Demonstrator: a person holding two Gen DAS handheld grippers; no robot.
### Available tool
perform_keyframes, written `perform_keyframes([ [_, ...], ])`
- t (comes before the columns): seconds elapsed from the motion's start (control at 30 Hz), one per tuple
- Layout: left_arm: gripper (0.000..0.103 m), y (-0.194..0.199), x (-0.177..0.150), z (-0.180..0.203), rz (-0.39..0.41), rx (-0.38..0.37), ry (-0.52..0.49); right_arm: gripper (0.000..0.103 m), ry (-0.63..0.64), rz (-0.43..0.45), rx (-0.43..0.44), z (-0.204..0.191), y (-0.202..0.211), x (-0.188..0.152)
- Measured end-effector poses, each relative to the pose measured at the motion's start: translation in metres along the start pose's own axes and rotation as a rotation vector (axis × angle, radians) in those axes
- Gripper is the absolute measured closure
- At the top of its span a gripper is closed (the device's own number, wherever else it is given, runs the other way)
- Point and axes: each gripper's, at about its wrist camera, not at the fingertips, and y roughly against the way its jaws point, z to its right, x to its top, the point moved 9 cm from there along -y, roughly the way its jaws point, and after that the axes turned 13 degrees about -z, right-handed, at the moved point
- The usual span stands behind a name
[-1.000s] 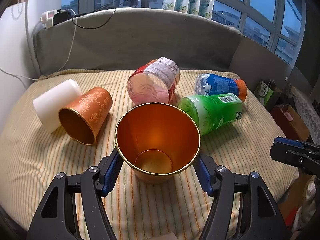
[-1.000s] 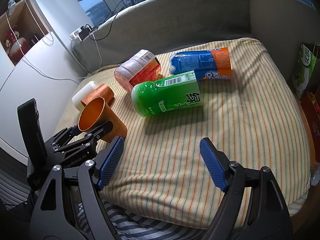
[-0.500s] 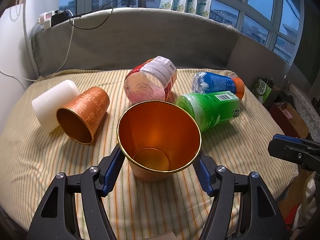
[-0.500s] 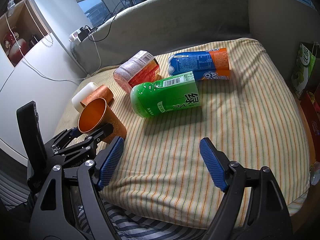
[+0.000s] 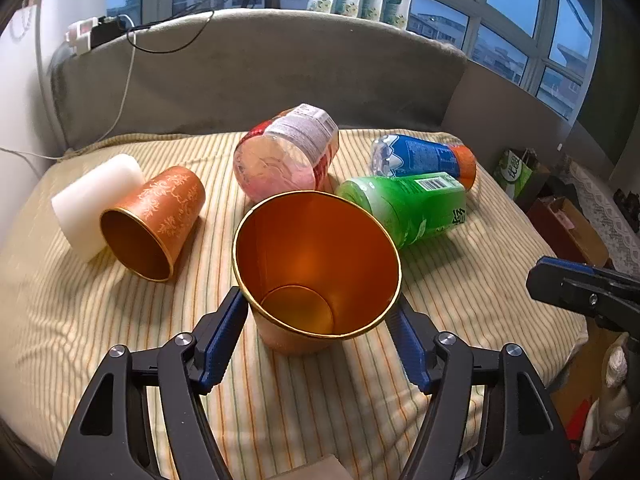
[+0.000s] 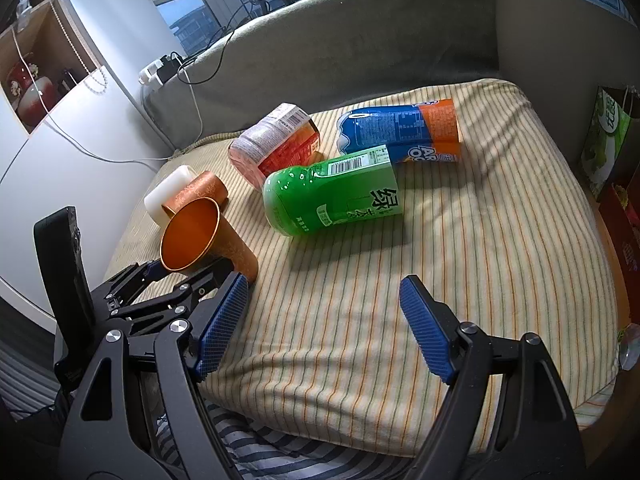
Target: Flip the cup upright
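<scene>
An orange cup [image 5: 316,268] with a gold rim sits between the blue pads of my left gripper [image 5: 318,332], mouth up and tilted toward the camera, its base on the striped cushion [image 5: 100,320]. The jaws are shut on the cup's lower sides. In the right wrist view the same cup [image 6: 200,236] leans in the left gripper [image 6: 168,280] at the cushion's left edge. My right gripper [image 6: 324,320] is open and empty over the cushion's front. A second orange cup [image 5: 154,224] lies on its side to the left.
A white cylinder [image 5: 92,200] lies behind the second cup. A red-labelled jar [image 5: 284,160], a green bottle [image 5: 408,208] and a blue bottle [image 5: 420,158] lie on their sides behind. A grey backrest [image 5: 260,80] rises at the back. The cushion drops off at front and right.
The cup in my left gripper has tipped further upright and moved slightly toward the camera. The right gripper has barely moved.
</scene>
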Motion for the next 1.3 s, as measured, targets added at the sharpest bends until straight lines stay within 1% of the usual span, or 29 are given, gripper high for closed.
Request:
perform_keyframes([
  [0.03,0.027,0.000,-0.001,0.001,-0.002,-0.002,-0.003,0.022,0.001,0.003,-0.004,-0.001,0.001,0.000],
  [0.27,0.024,0.005,-0.004,-0.002,-0.004,-0.013,-0.004,0.022,0.031,0.039,-0.033,-0.008,0.003,0.004],
  [0.53,0.023,0.012,-0.011,-0.013,-0.003,-0.016,0.008,0.022,0.074,0.081,-0.074,-0.018,0.003,0.010],
  [0.7,0.023,0.025,-0.016,-0.022,0.017,-0.009,0.013,0.022,0.095,0.119,-0.099,-0.023,0.005,0.014],
  [0.73,0.023,0.029,-0.016,-0.025,0.024,-0.006,0.018,0.020,0.100,0.128,-0.105,-0.025,0.005,0.015],
  [0.77,0.023,0.033,-0.017,-0.028,0.033,-0.004,0.024,0.013,0.104,0.137,-0.110,-0.026,0.006,0.016],
  [0.83,0.023,0.041,-0.017,-0.034,0.050,-0.002,0.035,0.009,0.113,0.163,-0.117,-0.029,0.009,0.017],
  [1.0,0.022,0.057,-0.015,-0.048,0.105,0.026,0.054,0.008,0.163,0.218,-0.169,-0.042,0.013,0.021],
  [1.13,0.022,0.071,-0.013,-0.059,0.154,0.056,0.069,0.003,0.199,0.255,-0.200,-0.054,0.015,0.021],
  [1.3,0.022,0.091,-0.007,-0.073,0.232,0.097,0.094,0.001,0.230,0.309,-0.239,-0.065,0.021,0.021],
])
